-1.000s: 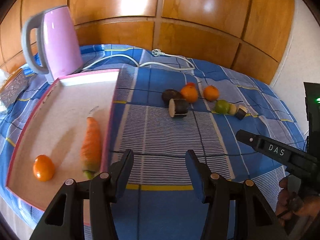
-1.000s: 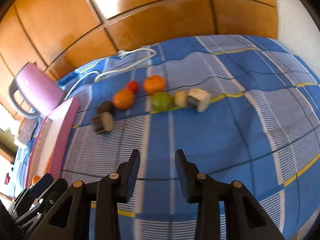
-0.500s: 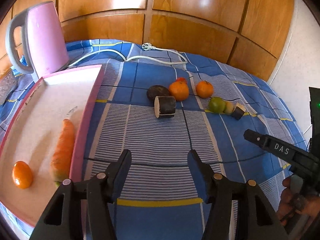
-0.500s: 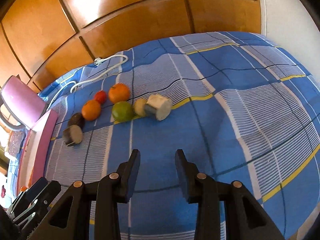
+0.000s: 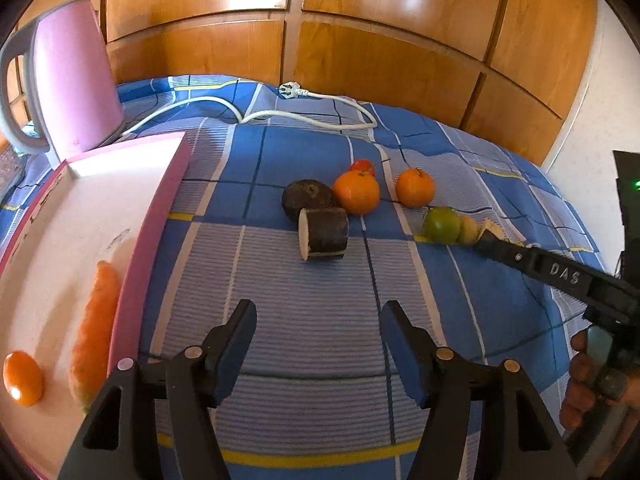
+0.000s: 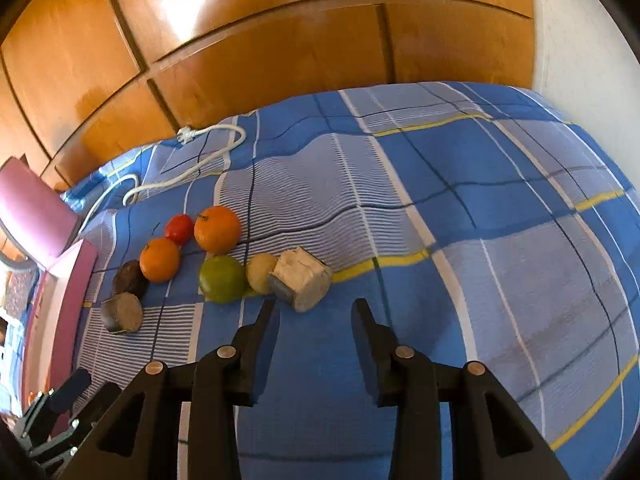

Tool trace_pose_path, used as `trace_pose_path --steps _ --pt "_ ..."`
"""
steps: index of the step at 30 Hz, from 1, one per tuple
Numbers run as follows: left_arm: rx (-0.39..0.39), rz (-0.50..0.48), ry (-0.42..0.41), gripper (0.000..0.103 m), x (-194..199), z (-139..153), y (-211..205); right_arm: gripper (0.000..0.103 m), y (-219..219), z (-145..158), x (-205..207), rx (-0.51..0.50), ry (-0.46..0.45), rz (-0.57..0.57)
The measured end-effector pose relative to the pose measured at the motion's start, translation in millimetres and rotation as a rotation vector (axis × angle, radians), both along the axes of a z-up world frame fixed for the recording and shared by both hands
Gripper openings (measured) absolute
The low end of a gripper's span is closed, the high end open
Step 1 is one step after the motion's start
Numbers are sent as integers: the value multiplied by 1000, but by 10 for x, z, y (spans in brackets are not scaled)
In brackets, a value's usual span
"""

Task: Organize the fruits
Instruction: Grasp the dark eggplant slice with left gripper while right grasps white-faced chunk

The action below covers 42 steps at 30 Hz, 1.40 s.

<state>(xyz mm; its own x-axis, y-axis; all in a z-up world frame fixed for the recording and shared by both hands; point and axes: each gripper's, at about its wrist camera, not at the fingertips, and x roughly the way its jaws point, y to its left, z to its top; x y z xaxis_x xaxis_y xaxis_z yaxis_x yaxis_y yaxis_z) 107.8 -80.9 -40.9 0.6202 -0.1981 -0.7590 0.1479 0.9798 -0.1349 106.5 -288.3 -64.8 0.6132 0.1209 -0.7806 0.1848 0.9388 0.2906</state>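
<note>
Bedspread (image 5: 320, 320), blue plaid, covers the whole working surface; wooden wall panels (image 5: 380, 60) rise behind it. Pink tray (image 5: 152, 216) lies at the bedspread's left side, with a pink kettle (image 5: 72, 76) standing just behind the tray's far corner and a white cord (image 5: 312, 120) trailing away from the kettle. Inside the tray: a carrot (image 5: 94, 332) lying along the right wall, and a small orange fruit (image 5: 22, 378) just left of the carrot.

Right of the tray, well apart from it, fruits lie in a loose cluster. Nearest the tray: a dark cut piece (image 5: 323, 233) with a pale face, touching a dark round fruit (image 5: 307, 198) behind it. Next, an orange (image 5: 356, 192), a red fruit (image 5: 362, 167) tucked behind it, and a second orange (image 5: 415, 188). Farther from the tray: a green fruit (image 6: 222, 279), a small yellow fruit (image 6: 261, 272) touching it, then a pale chunk (image 6: 300, 278) touching that.

Left gripper (image 5: 318, 336) hovers low over bare bedspread, right of the tray's near end, pointing toward the dark pieces; fingers spread wide, holding nothing.

Right gripper (image 6: 314, 322) is angled down at the pale chunk, held in a hand (image 5: 580, 384). Fingers apart, empty, tips just short of the chunk and the yellow fruit.
</note>
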Motion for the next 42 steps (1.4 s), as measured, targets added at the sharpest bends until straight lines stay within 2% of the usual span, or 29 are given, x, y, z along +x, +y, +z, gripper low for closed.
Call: trace_pose_path --steps 4,15,17,19,21,22,24,27,33,38,40,41,42 --pt "-10 -7 -4 68 91 10 -39 39 17 -20 88 -45 -4 17" --pt "-30 -1 -3 68 377 -33 -155 39 22 -106 235 -58 -17 55" --pt "-28 1 1 62 427 -71 -167 39 16 -125 261 -64 -23 57" --pt "-25 -3 10 49 467 -123 -176 38 21 -126 264 -65 -28 65" --pt "-17 7 7 42 483 -163 -167 38 21 -132 268 -64 -32 66" --pt "-23 9 4 35 488 -163 -157 38 18 -135 270 -61 -33 66" --pt "-53 10 11 29 514 -170 -117 39 1 -141 270 -50 -36 63" --pt "-98 15 15 28 517 -180 -51 39 -32 -157 273 -27 -39 62" --pt "-96 15 12 28 417 -171 -17 44 -58 -174 294 8 -42 72" --pt "-76 7 -5 28 199 -175 3 45 -62 -171 292 15 -44 73" --pt "-69 4 -11 28 108 -177 3 44 -78 -170 288 25 -50 72" --pt "-66 2 -15 28 59 -177 5 37 -95 -169 282 29 -52 65" --pt "-63 1 -20 28 0 -180 6 37 -122 -170 270 39 -54 54"
